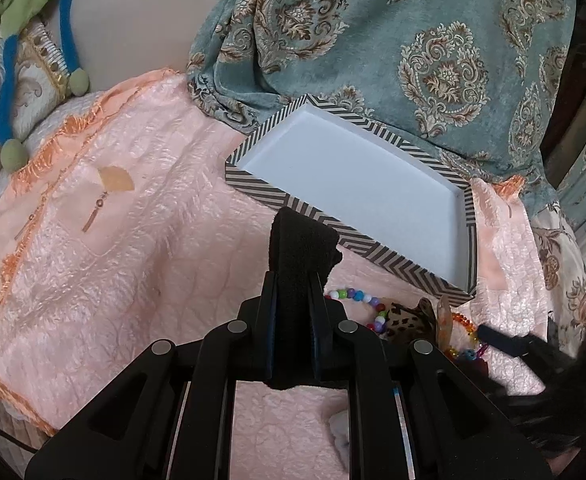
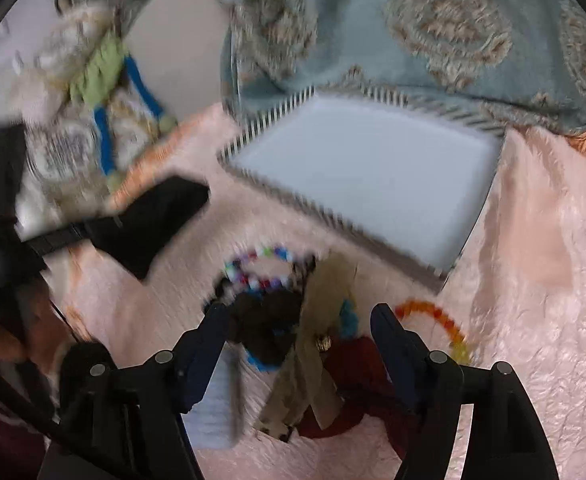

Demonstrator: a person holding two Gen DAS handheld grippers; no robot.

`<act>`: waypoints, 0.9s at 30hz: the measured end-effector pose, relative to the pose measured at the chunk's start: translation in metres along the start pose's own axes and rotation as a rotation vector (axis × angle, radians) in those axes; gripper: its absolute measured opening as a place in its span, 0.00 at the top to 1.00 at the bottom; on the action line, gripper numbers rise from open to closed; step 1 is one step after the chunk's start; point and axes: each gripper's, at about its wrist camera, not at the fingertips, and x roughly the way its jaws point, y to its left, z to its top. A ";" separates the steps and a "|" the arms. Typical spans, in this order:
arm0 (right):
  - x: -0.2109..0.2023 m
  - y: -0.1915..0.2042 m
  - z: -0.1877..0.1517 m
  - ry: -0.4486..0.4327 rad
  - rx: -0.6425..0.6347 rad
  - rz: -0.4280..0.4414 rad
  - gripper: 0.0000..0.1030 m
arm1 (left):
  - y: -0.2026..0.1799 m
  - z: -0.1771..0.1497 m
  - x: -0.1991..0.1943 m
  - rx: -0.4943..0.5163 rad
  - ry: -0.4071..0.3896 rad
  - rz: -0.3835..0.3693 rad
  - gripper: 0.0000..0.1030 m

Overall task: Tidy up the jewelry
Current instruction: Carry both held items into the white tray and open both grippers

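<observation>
My left gripper (image 1: 293, 280) is shut on a black fabric band (image 1: 299, 248) and holds it above the pink bedspread, just in front of the striped tray (image 1: 289, 200). The tray, white inside (image 2: 373, 176), holds nothing visible. A jewelry pile lies below the tray: a multicolour bead bracelet (image 1: 359, 296), a leopard-print piece (image 1: 405, 318), an orange bead bracelet (image 2: 437, 320), a tan clip (image 2: 325, 292) and a dark red scrunchie (image 2: 357, 392). My right gripper (image 2: 299, 316) is open over this pile, its view blurred. The left gripper with the band shows in the right wrist view (image 2: 149, 216).
A pink quilted bedspread (image 1: 113, 260) covers the bed. A fan-shaped earring (image 1: 111, 184) lies on it at the left. A teal patterned blanket (image 1: 413, 40) rises behind the tray. A patterned pillow with a blue and green plush (image 1: 9, 80) sits far left.
</observation>
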 end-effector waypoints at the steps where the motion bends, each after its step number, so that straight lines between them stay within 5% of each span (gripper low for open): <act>1: 0.011 0.005 -0.003 0.027 -0.026 -0.011 0.49 | -0.001 0.000 0.000 0.000 0.001 -0.001 0.88; 5: 0.036 0.007 -0.006 0.052 -0.057 -0.029 0.77 | -0.004 0.004 0.000 0.001 -0.001 -0.004 0.88; 8: 0.028 0.001 -0.005 0.034 -0.032 0.004 0.80 | -0.007 0.009 -0.002 0.019 -0.013 0.000 0.88; 17: -0.043 -0.018 0.044 -0.201 0.064 0.057 0.80 | -0.014 0.061 0.018 0.005 -0.036 -0.023 0.88; 27: 0.034 -0.084 0.087 -0.156 0.281 0.002 0.80 | -0.026 0.115 0.115 0.018 0.040 0.033 0.88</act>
